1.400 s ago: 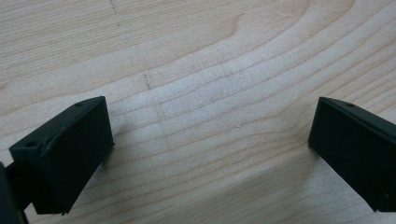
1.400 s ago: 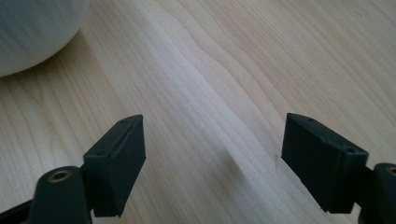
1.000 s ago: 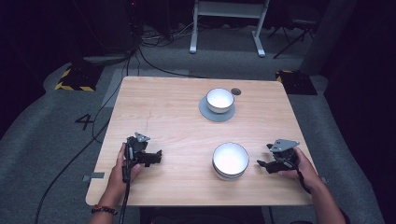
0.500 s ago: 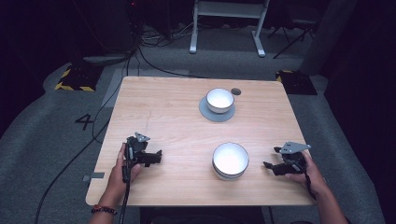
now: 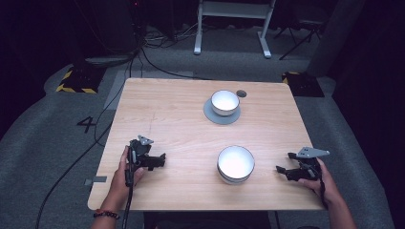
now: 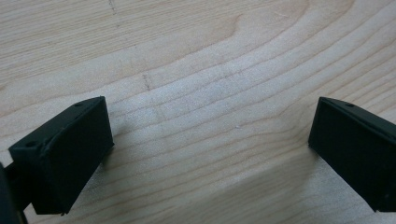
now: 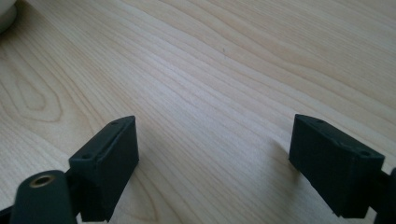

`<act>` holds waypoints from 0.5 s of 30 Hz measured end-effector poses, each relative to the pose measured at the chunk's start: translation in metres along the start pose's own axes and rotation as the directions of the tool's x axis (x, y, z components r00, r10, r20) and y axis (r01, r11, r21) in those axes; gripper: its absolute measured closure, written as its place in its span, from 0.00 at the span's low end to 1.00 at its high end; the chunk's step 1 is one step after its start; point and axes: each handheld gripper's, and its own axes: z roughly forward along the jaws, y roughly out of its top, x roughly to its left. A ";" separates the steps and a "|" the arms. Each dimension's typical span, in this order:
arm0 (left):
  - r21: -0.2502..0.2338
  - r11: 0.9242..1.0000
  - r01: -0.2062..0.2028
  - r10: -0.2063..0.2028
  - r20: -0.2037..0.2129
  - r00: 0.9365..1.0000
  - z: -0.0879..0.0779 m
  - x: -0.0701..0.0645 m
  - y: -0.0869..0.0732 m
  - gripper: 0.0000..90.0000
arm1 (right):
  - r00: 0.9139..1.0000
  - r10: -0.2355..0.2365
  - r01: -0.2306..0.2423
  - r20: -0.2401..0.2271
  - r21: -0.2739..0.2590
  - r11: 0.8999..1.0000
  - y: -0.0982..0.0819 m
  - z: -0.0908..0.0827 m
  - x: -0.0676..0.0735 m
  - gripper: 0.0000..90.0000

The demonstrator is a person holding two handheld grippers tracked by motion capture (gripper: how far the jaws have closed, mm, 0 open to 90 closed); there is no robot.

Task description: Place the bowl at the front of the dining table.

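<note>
A dark room with grey carpet surrounds a light wooden worktop (image 5: 172, 114); black cables (image 5: 157, 67) trail over the floor beyond its far edge, near a white metal frame (image 5: 234, 14).

Objects around the jaws: a white bowl (image 5: 235, 163) sits on the near half of the worktop, between the two grippers and closer to the right one. A second white bowl (image 5: 225, 102) stands on a grey saucer (image 5: 210, 114) well beyond both sets of jaws, near the far edge, with a small dark disc (image 5: 241, 93) just beside it. Nothing lies between either set of jaws and the near bowl.

Left gripper (image 5: 160, 160): held in the left hand (image 5: 125, 167), level over the worktop, jaws pointing toward the near bowl but well apart from it. In the left gripper view the jaws stand released, with bare wood between them.

Right gripper (image 5: 282, 170): held in the right hand (image 5: 320, 179) close to the worktop's right edge, jaws pointing toward the near bowl, near it but not touching. The jaws have just been opening and stand released; the right gripper view shows bare wood between them and a sliver of the near bowl's wall (image 7: 5, 14) at the upper left corner.

Open room: the worktop's left half ahead of the left jaws is bare. The right jaws have the right edge behind them and the near edge close alongside.
</note>
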 end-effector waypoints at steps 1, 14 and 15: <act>0.000 1.000 0.000 0.000 0.001 1.000 0.000 0.000 0.000 0.00 | 1.000 0.011 -0.011 -0.004 0.003 1.000 -0.001 -0.001 -0.001 0.18; -0.002 1.000 0.000 0.001 0.005 1.000 0.000 0.000 0.000 0.00 | 1.000 0.023 -0.023 0.004 0.004 1.000 -0.003 -0.003 -0.005 0.18; -0.005 1.000 0.000 0.000 0.005 1.000 0.000 0.000 0.000 0.00 | 1.000 0.023 -0.023 0.004 0.006 1.000 -0.003 -0.003 -0.005 0.18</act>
